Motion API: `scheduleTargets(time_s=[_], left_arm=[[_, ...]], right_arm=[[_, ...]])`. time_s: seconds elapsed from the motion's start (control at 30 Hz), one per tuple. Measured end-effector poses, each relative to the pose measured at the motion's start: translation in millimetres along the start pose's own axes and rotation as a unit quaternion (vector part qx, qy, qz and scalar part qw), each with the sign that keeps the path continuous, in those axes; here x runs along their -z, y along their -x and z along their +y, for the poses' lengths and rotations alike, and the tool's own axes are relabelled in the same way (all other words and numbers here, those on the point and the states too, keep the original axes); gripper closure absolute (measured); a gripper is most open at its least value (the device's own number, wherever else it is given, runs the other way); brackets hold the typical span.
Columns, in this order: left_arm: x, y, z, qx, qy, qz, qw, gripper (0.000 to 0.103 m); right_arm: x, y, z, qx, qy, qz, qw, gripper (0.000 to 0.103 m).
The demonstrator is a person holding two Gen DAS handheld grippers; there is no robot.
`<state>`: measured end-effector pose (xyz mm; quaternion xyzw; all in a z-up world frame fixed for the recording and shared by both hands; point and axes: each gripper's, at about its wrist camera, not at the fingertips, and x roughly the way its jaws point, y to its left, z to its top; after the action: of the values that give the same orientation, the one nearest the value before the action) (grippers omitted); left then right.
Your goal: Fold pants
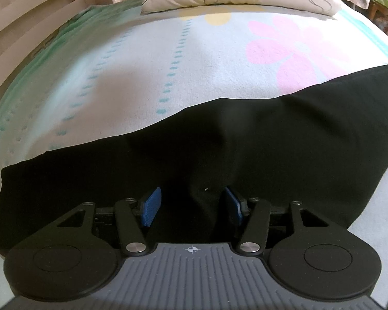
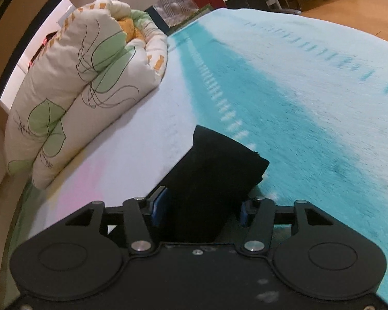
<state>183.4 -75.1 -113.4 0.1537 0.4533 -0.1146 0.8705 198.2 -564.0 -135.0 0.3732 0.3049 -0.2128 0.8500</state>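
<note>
left gripper: 2 blue pads stood apart, poised over the black pants, nothing pinched between them. right gripper: jaws stood wide with a bunched end of the pants between them; whether the pads pressed the cloth, could not tell. pants: spread dark across the bed blanket, which was pale with teal dots and a pink flower. beyond: 1 leaf-print pillow at the head of the bed.
</note>
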Motion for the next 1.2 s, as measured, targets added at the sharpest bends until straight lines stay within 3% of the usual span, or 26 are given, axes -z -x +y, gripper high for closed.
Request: scheduleTargets(time_s=[0.1, 0.17, 0.23, 0.43, 0.57, 0.7, 0.73, 0.87, 1.1, 1.2], left_arm=[[-4, 3, 1, 0.010, 0.002, 0.001, 0.9999, 0.050], [-8, 8, 0, 0.029, -0.006, -0.011, 0.9995, 0.050], [-11, 12, -2, 0.043, -0.016, -0.021, 0.9987, 0.050], [-18, 22, 7, 0.079, 0.015, -0.040, 0.9959, 0.050], [-14, 48, 34, 0.069, 0.044, -0.062, 0.9947, 0.050], [-4, 56, 54, 0.059, 0.060, -0.049, 0.9952, 0.050], [0, 57, 56, 0.061, 0.060, -0.042, 0.9954, 0.051], [13, 61, 39, 0.088, 0.018, -0.017, 0.9958, 0.051], [47, 76, -5, 0.119, -0.057, -0.013, 0.9911, 0.050], [54, 67, -15, 0.115, -0.072, 0.002, 0.9907, 0.051]], right_arm=[[4, 22, 22, 0.046, 0.047, -0.016, 0.998, 0.096], [8, 55, 45, 0.070, 0.131, -0.050, 0.988, 0.097], [10, 77, 50, 0.089, 0.173, -0.069, 0.978, 0.096], [12, 44, -3, 0.141, 0.097, 0.014, 0.985, 0.096], [20, 46, 1, 0.145, 0.118, 0.002, 0.982, 0.095], [14, 45, 2, 0.149, 0.116, 0.010, 0.982, 0.093], [13, 46, 2, 0.148, 0.112, 0.011, 0.983, 0.088], [12, 53, 4, 0.160, 0.114, 0.011, 0.980, 0.070], [13, 79, 3, 0.182, 0.108, -0.002, 0.977, 0.068], [13, 90, 1, 0.192, 0.103, -0.012, 0.976, 0.067]])
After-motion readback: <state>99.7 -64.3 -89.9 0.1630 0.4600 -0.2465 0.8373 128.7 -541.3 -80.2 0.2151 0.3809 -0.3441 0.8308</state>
